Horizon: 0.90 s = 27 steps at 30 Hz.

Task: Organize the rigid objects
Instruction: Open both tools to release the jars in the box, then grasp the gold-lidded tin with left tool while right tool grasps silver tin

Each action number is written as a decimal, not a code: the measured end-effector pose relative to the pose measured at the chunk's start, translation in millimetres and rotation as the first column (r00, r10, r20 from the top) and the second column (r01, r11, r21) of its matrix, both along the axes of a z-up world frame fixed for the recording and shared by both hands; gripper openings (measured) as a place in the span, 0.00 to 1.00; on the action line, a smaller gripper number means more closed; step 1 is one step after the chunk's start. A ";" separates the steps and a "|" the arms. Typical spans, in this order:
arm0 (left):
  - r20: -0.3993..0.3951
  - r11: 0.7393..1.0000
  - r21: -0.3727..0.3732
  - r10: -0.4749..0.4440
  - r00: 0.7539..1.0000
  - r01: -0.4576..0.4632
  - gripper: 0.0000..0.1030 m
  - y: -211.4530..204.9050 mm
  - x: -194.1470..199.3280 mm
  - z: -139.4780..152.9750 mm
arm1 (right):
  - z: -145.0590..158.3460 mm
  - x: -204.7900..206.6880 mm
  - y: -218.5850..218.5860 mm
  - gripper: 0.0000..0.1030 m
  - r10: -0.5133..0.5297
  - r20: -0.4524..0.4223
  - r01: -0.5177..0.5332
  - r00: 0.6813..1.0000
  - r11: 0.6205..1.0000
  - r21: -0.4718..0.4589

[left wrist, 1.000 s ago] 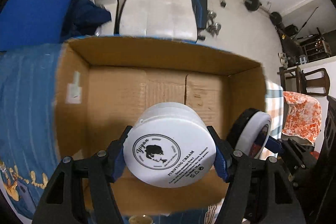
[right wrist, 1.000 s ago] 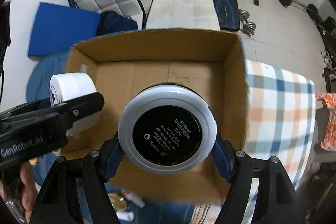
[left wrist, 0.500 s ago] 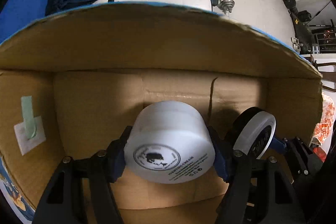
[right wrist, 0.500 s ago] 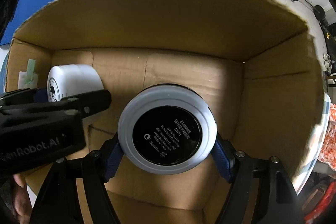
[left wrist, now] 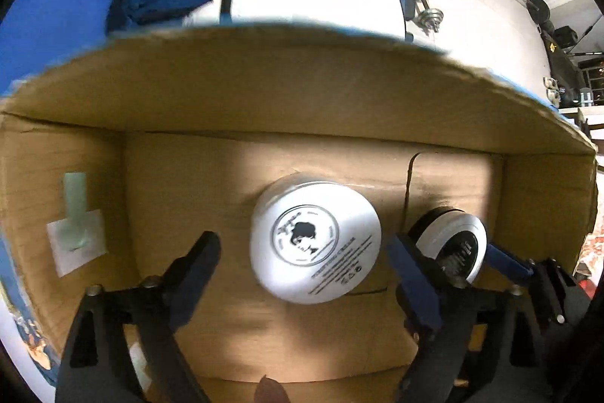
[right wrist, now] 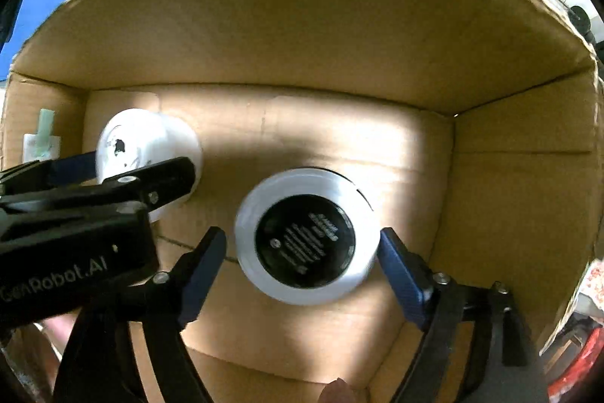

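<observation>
Jars, one white (left wrist: pixel 315 238) and one black-faced (right wrist: pixel 306 241), sat in the box (right wrist: pixel 302 36), each between the spread, empty fingers of its hand-held gripper, left (left wrist: pixel 305 270) and right (right wrist: pixel 302 269).

two jars (left wrist: pixel 315 248) (right wrist: pixel 306 238), one box (left wrist: pixel 302 93)

1. Left gripper (left wrist: pixel 304 265): jaws spread wide, blue-padded fingers (left wrist: pixel 413 280) standing clear on both sides of what lies between them; no contact at either pad
2. Left gripper, seen from the right wrist camera (right wrist: pixel 75 210): black body enters from the left edge, angled forward and level with the right unit
3. Right gripper (right wrist: pixel 304 257): jaws parted, blue pads (right wrist: pixel 400 274) set apart from the item between them; a narrow gap shows on each side
4. Both units point forward and downward, side by side
</observation>
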<state>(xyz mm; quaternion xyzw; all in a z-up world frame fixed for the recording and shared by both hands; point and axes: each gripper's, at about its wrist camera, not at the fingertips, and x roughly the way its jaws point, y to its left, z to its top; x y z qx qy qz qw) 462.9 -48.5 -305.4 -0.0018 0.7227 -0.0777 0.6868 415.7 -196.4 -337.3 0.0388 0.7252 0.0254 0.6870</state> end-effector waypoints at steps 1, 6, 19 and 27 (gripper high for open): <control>0.018 1.000 0.006 0.002 1.000 -0.002 0.97 1.2 -3.4 4.4 | 1.9 -1.5 -0.2 0.88 -0.003 0.003 0.003 1.000 1.000 0.006; 0.116 1.000 -0.002 0.007 0.993 -0.007 0.98 10.8 -27.0 39.9 | 20.6 -20.3 2.6 0.99 -0.017 0.050 0.016 0.999 1.000 0.021; 0.337 0.999 0.005 0.029 0.941 -0.033 0.99 35.6 -105.7 107.5 | 71.9 -101.4 -11.7 1.00 -0.061 0.211 0.078 0.976 0.994 -0.076; 0.440 0.999 0.025 0.015 0.898 -0.029 0.99 49.2 -159.0 148.7 | 129.9 -133.1 20.1 1.00 -0.097 0.317 0.130 0.944 0.988 -0.085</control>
